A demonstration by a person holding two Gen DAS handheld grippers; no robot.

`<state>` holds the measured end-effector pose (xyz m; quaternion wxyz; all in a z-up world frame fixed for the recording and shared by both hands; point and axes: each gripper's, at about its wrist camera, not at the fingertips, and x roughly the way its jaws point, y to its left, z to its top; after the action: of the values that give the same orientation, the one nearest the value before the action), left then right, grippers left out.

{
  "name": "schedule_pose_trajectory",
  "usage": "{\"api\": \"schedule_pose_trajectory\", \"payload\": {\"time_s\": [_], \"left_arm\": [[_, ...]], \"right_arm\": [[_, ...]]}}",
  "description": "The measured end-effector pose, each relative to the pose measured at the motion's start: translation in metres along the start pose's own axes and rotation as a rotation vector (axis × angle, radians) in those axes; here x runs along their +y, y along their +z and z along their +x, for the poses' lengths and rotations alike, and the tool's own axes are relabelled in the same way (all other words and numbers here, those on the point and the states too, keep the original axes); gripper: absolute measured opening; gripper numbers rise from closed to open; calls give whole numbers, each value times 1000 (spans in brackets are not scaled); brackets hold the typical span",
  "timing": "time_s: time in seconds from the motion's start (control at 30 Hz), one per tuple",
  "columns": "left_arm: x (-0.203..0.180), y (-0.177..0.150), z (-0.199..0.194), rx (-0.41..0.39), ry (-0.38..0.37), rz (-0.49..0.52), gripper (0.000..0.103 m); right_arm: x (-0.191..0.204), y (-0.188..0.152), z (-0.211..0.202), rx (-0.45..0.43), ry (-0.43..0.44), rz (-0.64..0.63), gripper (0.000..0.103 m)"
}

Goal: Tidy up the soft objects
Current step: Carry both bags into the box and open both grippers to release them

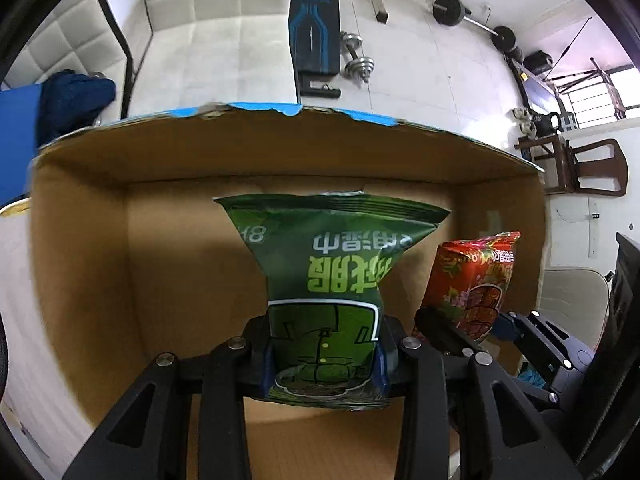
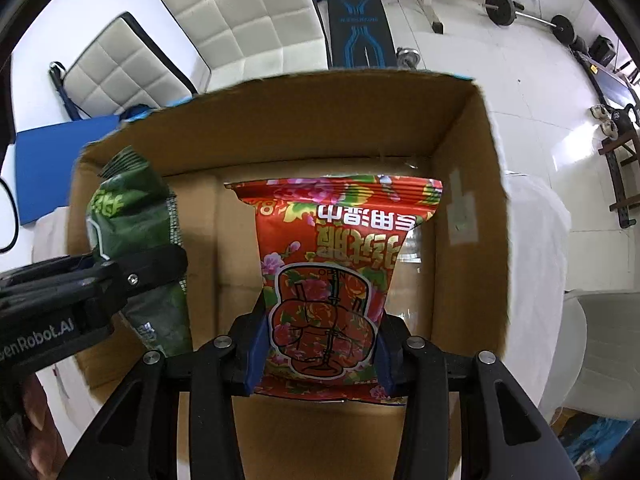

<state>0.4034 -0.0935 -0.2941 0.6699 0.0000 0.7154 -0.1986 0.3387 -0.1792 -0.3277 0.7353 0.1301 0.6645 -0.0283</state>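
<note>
The left gripper is clamped on the green packet, the right gripper on the red floral packet — both held over the open cardboard box. Neither is released yet — judging by this, packing has barely begun.

An open cardboard box sits ahead of both grippers on a white-covered surface, its torn blue-taped rim at the far side. A blue mat lies beyond the box to the left. On the white tiled floor farther off rest 1 barbell and dumbbells.
</note>
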Motion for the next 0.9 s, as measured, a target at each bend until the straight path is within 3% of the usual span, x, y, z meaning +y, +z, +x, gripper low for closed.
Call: {"api": "schedule_pose_trajectory", "payload": {"time_s": [0.17,0.37,0.53,0.6,0.77,0.8,0.83,0.9], "left_arm": [[1,15,18,34,-37,-6,34],[3,16,15,-1,-17,-31,38],[1,4,12,-21,52,-22,57],[0,-4,9,-41,69,-9,71],[3,-26,-10,-97,127,-8,95],[3,-32,-16,-117,142,-5,96],[4,-38,-20,-133,160,-4,96],[6,-53,-31,-169,183,2,99]], "right_arm": [[-4,14,23,25,-12,-11,46],[-11,21,38,57,-16,-5,47],[-12,20,39,43,-36,-11,54],[-9,17,31,41,-45,-20,55],[-3,3,10,29,-75,-33,72],[-2,-1,6,27,-73,-34,80],[-1,-7,1,22,-78,-34,97],[2,-17,-9,-5,-88,-37,103]]}}
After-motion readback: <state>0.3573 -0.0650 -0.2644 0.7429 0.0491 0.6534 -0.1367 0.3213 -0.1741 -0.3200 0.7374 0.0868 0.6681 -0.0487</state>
